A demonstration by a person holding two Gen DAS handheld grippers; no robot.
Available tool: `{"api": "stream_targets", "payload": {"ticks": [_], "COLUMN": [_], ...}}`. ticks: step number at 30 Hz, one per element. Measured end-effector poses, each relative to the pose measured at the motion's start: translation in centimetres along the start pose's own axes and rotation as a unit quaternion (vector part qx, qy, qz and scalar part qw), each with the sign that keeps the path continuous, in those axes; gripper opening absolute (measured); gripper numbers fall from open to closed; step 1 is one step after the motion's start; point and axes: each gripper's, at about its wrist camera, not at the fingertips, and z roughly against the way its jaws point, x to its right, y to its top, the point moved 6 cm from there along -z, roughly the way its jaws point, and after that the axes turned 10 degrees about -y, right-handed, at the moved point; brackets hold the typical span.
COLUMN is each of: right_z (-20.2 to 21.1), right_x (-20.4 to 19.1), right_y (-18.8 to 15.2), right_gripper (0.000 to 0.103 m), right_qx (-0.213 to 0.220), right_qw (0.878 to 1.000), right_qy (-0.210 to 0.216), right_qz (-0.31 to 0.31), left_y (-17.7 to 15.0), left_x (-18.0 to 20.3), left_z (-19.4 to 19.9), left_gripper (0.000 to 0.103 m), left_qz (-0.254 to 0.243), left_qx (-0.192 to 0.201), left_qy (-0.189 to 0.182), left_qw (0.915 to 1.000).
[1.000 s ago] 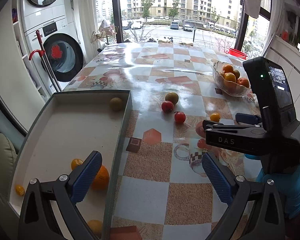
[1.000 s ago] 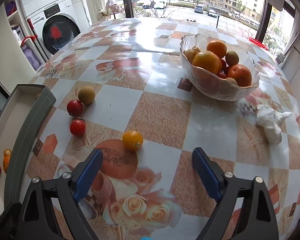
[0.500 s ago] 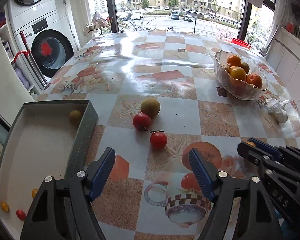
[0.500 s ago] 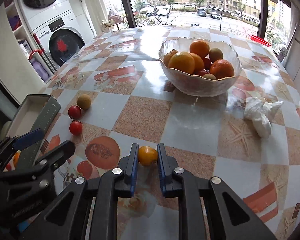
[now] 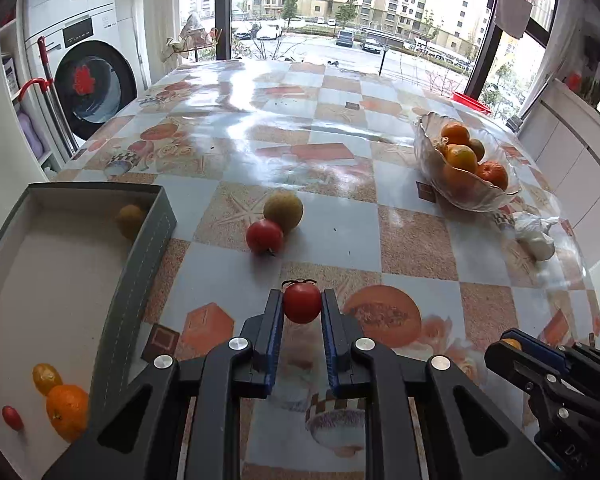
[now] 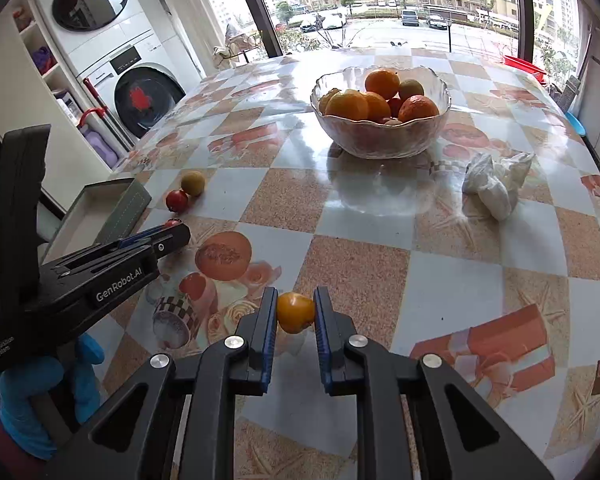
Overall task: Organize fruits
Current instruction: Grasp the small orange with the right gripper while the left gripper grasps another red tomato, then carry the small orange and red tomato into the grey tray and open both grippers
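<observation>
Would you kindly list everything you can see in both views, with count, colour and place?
Red tomato: one, red, between left tongs.
Yellow-orange fruit: one, between right tongs.
Loose fruit: red tomato touching tan round fruit, mid-table.
Grey box: one, at the table's left edge, holding several small orange, yellow and red fruits.
Glass bowl: one, clear, far right, full of oranges.
White wad: one, beside bowl.
Table: checked orange-and-white cloth.
Washing machine: white, behind.
Left tongs: shut.
Right tongs: shut.
Blue-gloved hand: one.
</observation>
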Motion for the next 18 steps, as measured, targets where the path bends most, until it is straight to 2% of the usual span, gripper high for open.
{"api": "stream_targets", "payload": {"ticks": [4, 7, 12, 18], "right_z": [0.7, 1.1, 1.9, 2.0], "right_x": [-1.0, -2.3, -5.8, -10.6], "right_y": [-0.5, -0.6, -0.8, -1.3], "right_gripper": [0.020, 0.020, 0.020, 0.020], "right_qx": [-0.003, -0.005, -0.004, -0.010], "right_qw": [1.000, 1.000, 0.999, 0.997], "right_qy": [0.009, 0.018, 0.034, 0.049], "right_qz": [0.005, 0.011, 0.033, 0.065], "left_y": [-0.7, -1.1, -2.1, -4.1], "left_x": [-0.5, -1.6, -4.9, -9.5], "left_z": [3.7, 6.6, 10.4, 12.5], "left_gripper": [0.020, 0.020, 0.020, 0.020], "left_qz": [-0.002, -0.007, -0.008, 0.013], "left_qx": [0.023, 0.043, 0.072, 0.081], "left_qy": [-0.009, -0.002, 0.030, 0.064], "left_qw": [0.9997, 0.9990, 0.9969, 0.9946]}}
